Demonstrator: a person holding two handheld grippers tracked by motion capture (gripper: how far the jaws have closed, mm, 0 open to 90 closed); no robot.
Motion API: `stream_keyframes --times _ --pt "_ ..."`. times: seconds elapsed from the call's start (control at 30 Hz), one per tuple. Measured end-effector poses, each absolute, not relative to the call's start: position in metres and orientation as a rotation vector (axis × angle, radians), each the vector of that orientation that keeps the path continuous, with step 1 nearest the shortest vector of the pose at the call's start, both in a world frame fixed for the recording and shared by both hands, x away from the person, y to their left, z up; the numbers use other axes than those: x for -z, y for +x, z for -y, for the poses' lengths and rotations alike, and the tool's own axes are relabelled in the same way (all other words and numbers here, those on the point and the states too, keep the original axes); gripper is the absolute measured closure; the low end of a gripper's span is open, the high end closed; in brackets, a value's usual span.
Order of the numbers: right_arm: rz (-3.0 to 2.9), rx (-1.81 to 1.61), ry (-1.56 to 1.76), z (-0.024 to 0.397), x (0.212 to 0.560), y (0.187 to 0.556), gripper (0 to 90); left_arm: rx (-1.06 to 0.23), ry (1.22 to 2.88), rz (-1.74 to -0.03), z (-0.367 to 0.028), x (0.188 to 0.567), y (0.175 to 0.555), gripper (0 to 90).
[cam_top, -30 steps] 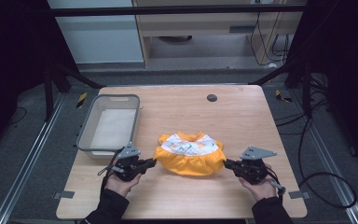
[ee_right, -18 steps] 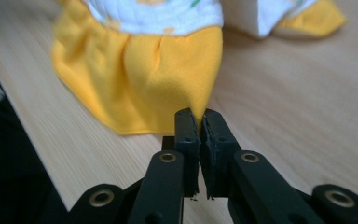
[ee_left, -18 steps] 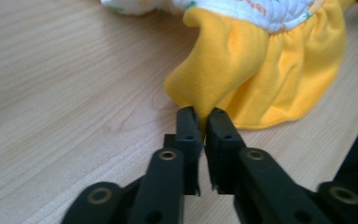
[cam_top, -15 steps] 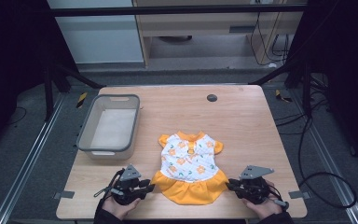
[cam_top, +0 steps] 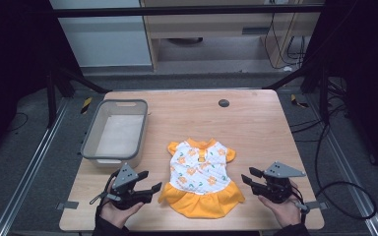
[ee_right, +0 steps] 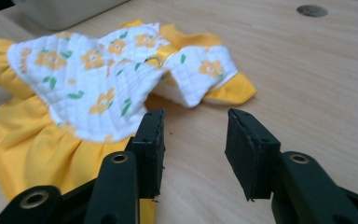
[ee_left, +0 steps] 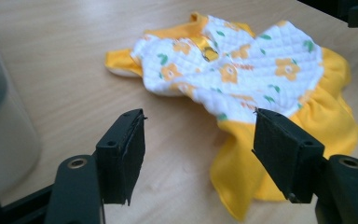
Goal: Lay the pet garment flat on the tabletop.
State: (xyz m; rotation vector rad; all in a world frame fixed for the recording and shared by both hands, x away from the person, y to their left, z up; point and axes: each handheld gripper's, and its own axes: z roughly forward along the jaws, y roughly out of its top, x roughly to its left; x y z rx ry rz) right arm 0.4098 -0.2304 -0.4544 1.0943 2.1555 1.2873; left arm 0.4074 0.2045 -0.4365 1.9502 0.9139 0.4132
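dress [cam_top: 201, 177] spread flat, both tools [cam_top: 147, 181] just opened

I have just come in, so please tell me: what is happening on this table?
A person holds a gripper in each hand and has spread a small orange and white flowered dress flat on the wooden table. The left gripper and the right gripper have just been opening; both are open, with nothing between their jaws, beside the skirt. A grey bin stands at the left.
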Motion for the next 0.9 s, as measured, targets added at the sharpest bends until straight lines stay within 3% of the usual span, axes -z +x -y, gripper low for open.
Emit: stream_keyframes --times 0.5,0.77,0.9 --pt "-2.07 -1.216 1.181 0.211 0.439 0.492 48.9 -0.547 1.94 -0.995 -0.179 0.426 0.51 35.8" --pt "-2.128 -1.116 1.226 0.199 0.464 0.526 47.6 -0.553 2.013 -1.002 -0.159 0.445 0.54 35.5" --pt "-2.149 -1.08 1.239 0.197 0.476 0.534 47.8 -0.53 2.05 -1.091 -0.152 0.467 0.557 35.7"
